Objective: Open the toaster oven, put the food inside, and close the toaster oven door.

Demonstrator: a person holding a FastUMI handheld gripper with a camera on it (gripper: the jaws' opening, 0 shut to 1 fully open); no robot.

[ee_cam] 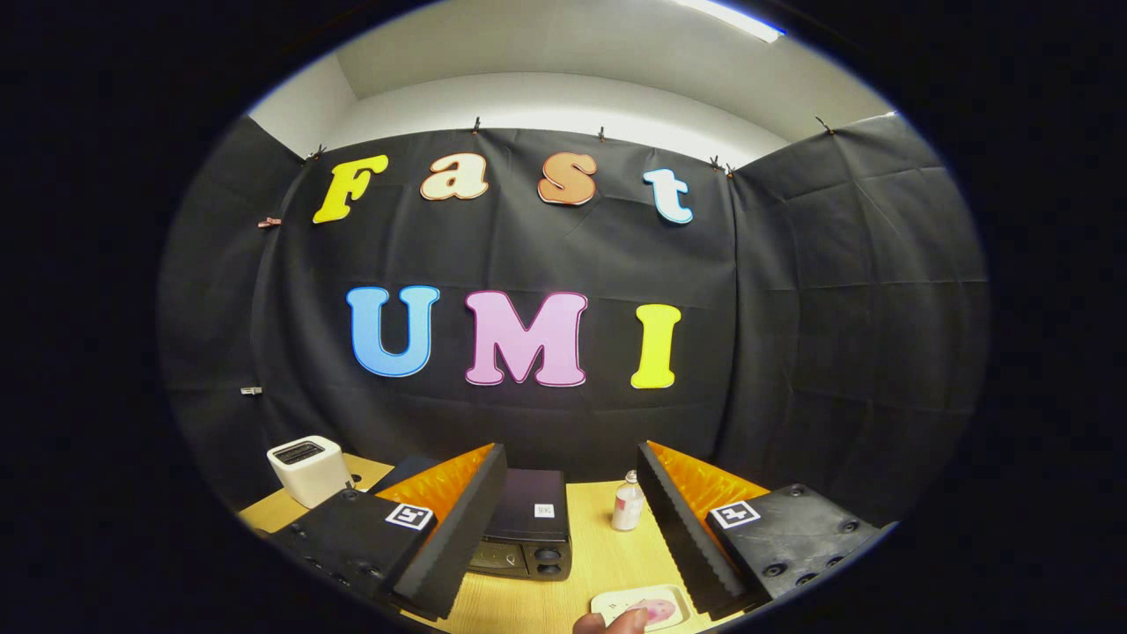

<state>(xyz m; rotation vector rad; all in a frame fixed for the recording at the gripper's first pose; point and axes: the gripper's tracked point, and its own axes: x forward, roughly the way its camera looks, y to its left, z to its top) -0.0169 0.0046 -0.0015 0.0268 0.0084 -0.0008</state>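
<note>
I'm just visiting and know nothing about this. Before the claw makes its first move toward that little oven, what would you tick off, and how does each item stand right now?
1. Claw open and holding nothing: ok, its fingers stand wide apart.
2. Toaster oven within sight, just ahead between the fingers: ok.
3. Oven door shut, waiting to be opened: cannot tell, the left finger hides part of the front.
4. Food on the small plate ready: ok, a pink item lies on it.
5. Plate free of obstruction: not ok, a person's fingertip is at its near edge.
6. Small bottle apart from the oven: ok, it stands beside it.
</note>
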